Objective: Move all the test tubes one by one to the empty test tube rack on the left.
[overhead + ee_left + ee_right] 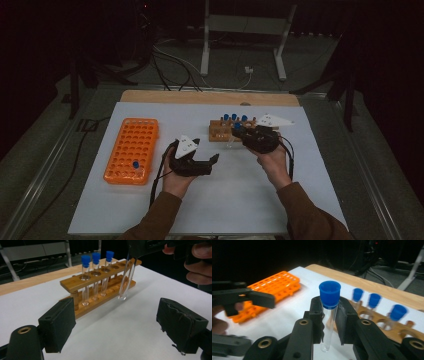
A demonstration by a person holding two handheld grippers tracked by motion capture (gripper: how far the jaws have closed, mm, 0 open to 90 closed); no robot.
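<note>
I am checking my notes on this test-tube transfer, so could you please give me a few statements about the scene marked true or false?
1. The right gripper holds a blue-capped test tube. True.
2. The left gripper is clamped on a tube. False: its jaws are apart with nothing between them.
3. Three capped tubes stand in the wooden rack. True.
4. The orange rack is full of tubes. False: a single blue cap shows in it.

Bare white mat [235, 195] before you at lower centre, orange rack [132, 150] blocking left, wooden rack [223, 131] upper centre.
</note>
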